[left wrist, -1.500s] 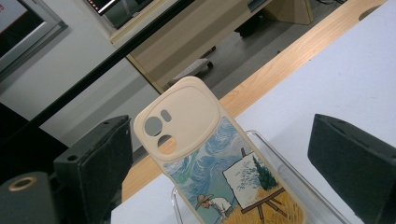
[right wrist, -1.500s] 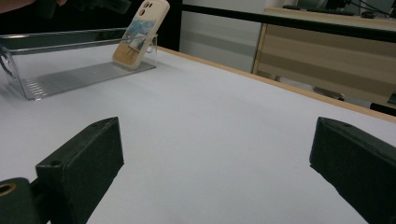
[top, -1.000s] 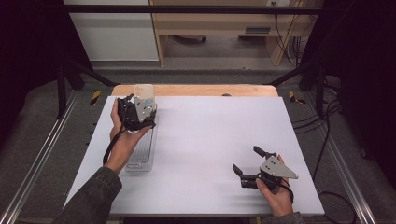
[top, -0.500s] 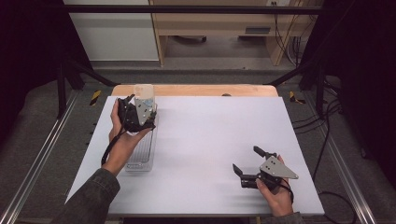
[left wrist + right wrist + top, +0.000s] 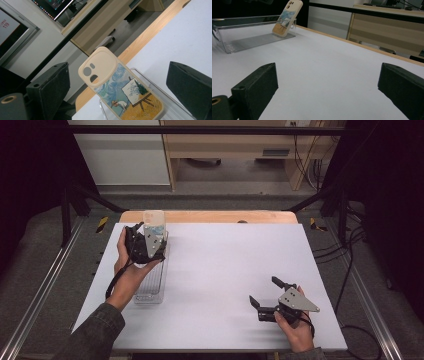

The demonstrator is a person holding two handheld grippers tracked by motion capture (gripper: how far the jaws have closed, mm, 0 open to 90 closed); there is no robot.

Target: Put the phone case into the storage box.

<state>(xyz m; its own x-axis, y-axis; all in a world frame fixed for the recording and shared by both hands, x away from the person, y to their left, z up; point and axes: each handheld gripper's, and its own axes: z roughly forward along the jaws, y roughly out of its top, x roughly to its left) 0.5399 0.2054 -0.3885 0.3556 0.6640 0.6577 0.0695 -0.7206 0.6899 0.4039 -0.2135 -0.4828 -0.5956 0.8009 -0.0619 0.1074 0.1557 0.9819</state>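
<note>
Leaning cream phone case with painted field scene against end wall of clear plastic tray; left gripper spread, hovering behind case, likely for grasp; right gripper spread, idle on white table.

The high view looks forward and down from above the person's side, taking in the whole tabletop. The left hand-held gripper's camera sits close to the phone case propped in the clear tray, tilted upward. The right one looks low across the tabletop, sharing case and tray from afar.
</note>
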